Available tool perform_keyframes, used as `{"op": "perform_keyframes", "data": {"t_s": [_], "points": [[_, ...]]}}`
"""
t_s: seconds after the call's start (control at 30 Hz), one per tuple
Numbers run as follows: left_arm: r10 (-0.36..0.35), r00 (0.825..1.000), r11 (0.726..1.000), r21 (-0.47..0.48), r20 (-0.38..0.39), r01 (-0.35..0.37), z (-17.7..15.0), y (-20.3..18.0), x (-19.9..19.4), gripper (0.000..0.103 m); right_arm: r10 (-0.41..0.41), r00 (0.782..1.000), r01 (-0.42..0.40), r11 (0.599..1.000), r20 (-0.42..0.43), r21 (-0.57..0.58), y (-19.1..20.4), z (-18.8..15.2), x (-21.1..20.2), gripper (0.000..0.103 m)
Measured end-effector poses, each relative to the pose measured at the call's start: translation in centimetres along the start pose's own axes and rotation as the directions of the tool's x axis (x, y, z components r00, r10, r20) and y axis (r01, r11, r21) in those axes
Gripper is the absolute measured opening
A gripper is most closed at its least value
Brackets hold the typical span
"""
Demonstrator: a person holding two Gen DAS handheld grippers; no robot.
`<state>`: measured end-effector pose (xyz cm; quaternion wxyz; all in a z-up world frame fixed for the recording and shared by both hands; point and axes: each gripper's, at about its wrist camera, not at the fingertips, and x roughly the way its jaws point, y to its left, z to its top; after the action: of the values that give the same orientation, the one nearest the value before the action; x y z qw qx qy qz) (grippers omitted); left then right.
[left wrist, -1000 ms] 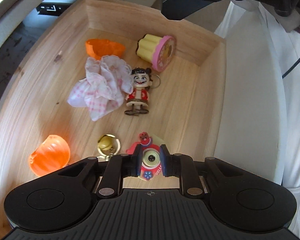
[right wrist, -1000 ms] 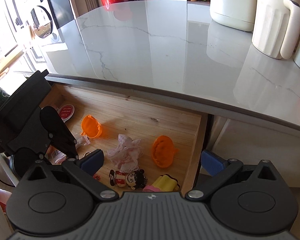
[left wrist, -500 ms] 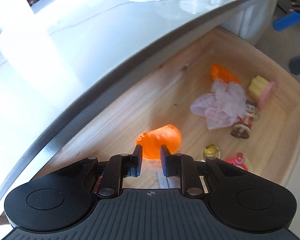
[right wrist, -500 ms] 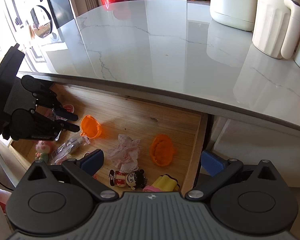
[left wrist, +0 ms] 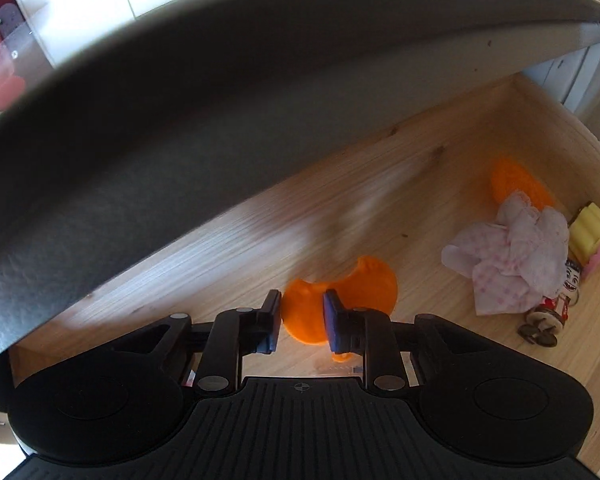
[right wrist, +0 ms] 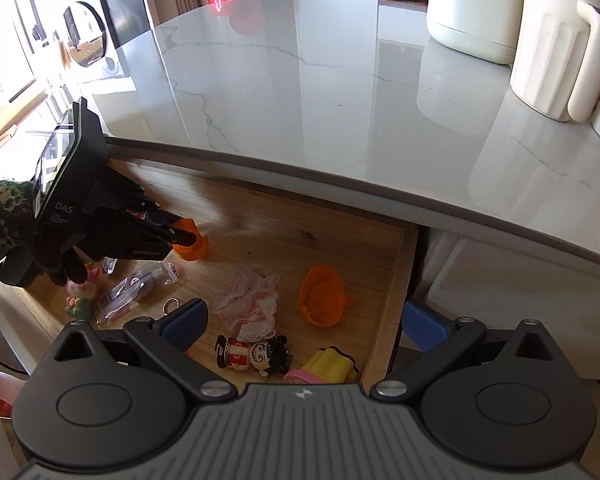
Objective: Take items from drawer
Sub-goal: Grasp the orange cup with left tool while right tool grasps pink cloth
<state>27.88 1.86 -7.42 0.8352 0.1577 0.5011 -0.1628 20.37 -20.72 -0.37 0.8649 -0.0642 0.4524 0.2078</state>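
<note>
A pale marble counter (right wrist: 300, 92) ran across the kitchen, and the wooden drawer (right wrist: 300, 232) stood pulled out beneath its grey edge. Inside lay a scatter of small things: two orange shells, a pink cloth (right wrist: 248, 300), a small doll (right wrist: 256, 356), a yellow toy (right wrist: 331, 364) and a clear packet (right wrist: 140, 284).

The step in hand appeared to be the pick of the nearer orange shell (left wrist: 339, 300), which sat on the drawer floor close under the counter's overhang. The left gripper (left wrist: 300, 320) had its jaws on either side of the shell's rim and they were closing; the right pad seemed against the plastic, the left showed a slight gap, so no firm grip was evident. The right gripper (right wrist: 303, 324) hung above the front of the drawer with its jaws wide apart and nothing between them.

The next move probably called for a full pinch on the thin rim, then a lift back and outward, clear of the overhanging counter.
</note>
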Motion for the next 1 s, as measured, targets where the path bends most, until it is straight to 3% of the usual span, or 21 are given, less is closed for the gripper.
{"op": "perform_keyframes", "data": {"t_s": [0.1, 0.17, 0.27, 0.33, 0.5, 0.57, 0.7, 0.87, 1.0], "points": [[-0.001, 0.997, 1.0, -0.001, -0.073, 0.001, 0.5, -0.2, -0.3, 0.02, 0.002, 1.0, -0.002, 1.0, 0.009, -0.011, 0.1, 0.0, -0.1, 0.103], [0.009, 0.994, 1.0, -0.009, -0.112, -0.01, 0.9, -0.4, -0.9, 0.013, 0.002, 1.0, -0.002, 1.0, 0.011, -0.022, 0.3, -0.1, -0.1, 0.103], [-0.073, 0.993, 0.996, 0.035, -0.096, 0.077, 1.0, -0.9, -2.6, 0.008, 0.015, 1.0, -0.015, 0.998, 0.005, -0.055, 1.0, 0.1, -0.3, 0.103], [-0.078, 0.995, 0.995, 0.062, -0.067, 0.082, 1.1, -1.0, -4.5, 0.008, 0.046, 0.999, -0.047, 0.99, -0.012, -0.134, 2.2, 0.5, -0.1, 0.1], [-0.168, 0.986, 0.986, 0.007, 0.016, 0.168, -0.2, 0.1, -10.9, 0.008, 0.024, 0.997, -0.052, 0.923, -0.079, -0.381, 6.0, 1.8, 2.1, 0.078], [-0.19, 0.981, 0.982, -0.01, 0.045, 0.191, -1.5, 0.7, -12.9, 0.008, 0.015, 0.992, -0.07, 0.9, -0.129, -0.431, 6.9, 2.6, 3.8, 0.075], [-0.18, 0.981, 0.981, -0.06, 0.077, 0.185, -4.0, 1.4, -14.0, 0.008, -0.034, 0.972, -0.084, 0.874, -0.232, -0.479, 8.5, 3.5, 8.1, 0.075], [-0.21, 0.974, 0.962, -0.161, 0.082, 0.221, -5.1, 3.9, -13.2, 0.008, -0.085, 0.961, -0.072, 0.844, -0.265, -0.532, 10.0, 3.3, 11.0, 0.075], [-0.156, 0.984, 0.97, -0.175, 0.081, 0.169, -5.4, 5.2, -12.9, 0.013, -0.059, 0.96, -0.086, 0.869, -0.275, -0.486, 9.2, 3.1, 9.9, 0.08]]}}
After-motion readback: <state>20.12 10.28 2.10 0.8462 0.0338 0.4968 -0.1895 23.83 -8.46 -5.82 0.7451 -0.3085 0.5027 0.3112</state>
